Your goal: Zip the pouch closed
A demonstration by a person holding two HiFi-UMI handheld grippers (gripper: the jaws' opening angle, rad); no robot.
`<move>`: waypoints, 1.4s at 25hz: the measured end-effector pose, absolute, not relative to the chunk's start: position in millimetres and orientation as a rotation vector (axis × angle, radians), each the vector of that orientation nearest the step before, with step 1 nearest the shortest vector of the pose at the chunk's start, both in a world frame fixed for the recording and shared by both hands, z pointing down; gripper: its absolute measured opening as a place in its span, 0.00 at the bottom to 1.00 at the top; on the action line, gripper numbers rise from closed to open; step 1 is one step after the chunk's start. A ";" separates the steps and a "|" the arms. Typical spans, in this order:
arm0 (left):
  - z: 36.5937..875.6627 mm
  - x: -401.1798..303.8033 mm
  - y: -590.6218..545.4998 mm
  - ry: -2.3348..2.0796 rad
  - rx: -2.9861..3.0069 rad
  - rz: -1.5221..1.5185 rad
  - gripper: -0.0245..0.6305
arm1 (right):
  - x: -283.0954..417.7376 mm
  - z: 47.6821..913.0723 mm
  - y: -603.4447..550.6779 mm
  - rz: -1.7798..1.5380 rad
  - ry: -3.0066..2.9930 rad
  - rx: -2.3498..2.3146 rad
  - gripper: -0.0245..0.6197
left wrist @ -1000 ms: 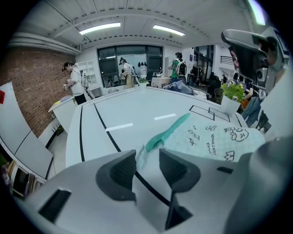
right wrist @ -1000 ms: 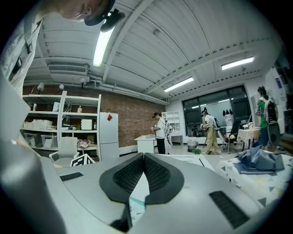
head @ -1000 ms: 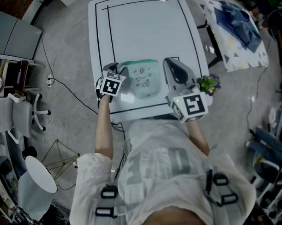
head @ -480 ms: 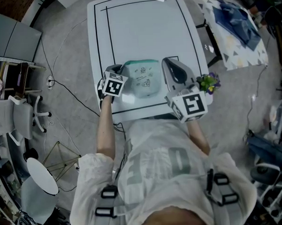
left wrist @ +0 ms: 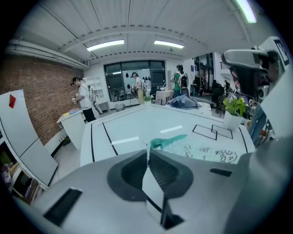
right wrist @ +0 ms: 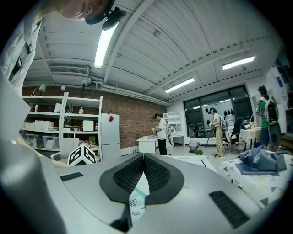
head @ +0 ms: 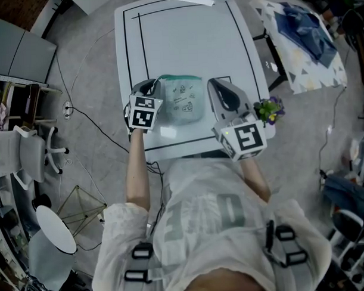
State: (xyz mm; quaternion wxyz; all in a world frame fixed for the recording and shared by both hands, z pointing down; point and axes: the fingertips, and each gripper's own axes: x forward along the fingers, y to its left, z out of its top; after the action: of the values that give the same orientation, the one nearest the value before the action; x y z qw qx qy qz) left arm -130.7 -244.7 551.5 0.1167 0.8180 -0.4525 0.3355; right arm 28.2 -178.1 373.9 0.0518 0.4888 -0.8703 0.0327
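The white pouch (head: 183,103) with a green zip edge lies on the white table (head: 184,34) between my two grippers. My left gripper (head: 150,84) is at the pouch's top left corner. Its jaws have just been closing and now stand shut on the small zipper pull (left wrist: 147,150), with the green edge (left wrist: 168,141) trailing away from the tips. At the pouch's right edge, my right gripper (head: 210,82) is shut, and printed pouch fabric (right wrist: 136,199) shows between its jaws. In the gripper views the tips of the left gripper (left wrist: 147,153) and right gripper (right wrist: 143,157) meet.
A small potted plant (head: 266,108) stands at the table's right edge, just beside my right hand. Black outline tape (head: 140,48) runs around the tabletop. A table with dark cloth (head: 309,30) stands to the right, and an office chair (head: 27,147) to the left.
My left gripper's jaws have closed at the pouch's left corner and the gripper has risen slightly, pulling that corner up. The right gripper has stayed in place.
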 end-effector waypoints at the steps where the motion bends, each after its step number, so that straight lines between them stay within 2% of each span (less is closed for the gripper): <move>1: 540.8 -130.1 -247.3 -1.348 2.413 0.962 0.07 | 27.4 373.4 -178.0 0.100 -2.653 1.485 0.05; 10: 427.0 -128.6 -258.8 -1.602 2.576 0.681 0.07 | 13.6 374.9 -187.4 0.141 -2.679 1.433 0.05; 19: 333.6 -122.9 -244.2 -1.887 2.665 0.353 0.07 | -4.1 336.7 -206.1 0.064 -2.795 1.375 0.05; 26: 300.2 -114.5 -210.3 -2.083 2.660 0.177 0.07 | -13.4 325.7 -201.3 0.098 -2.854 1.340 0.05; 35: 311.1 -116.1 -196.1 -2.058 2.641 0.220 0.07 | -4.8 328.3 -198.2 0.165 -2.861 1.351 0.05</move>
State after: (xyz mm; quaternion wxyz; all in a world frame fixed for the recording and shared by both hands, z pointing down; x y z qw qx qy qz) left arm -116.1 -196.1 311.1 -0.1069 0.7826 -0.6098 0.0651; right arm -4.8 -198.2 328.3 -0.0133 0.4264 -0.9030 0.0520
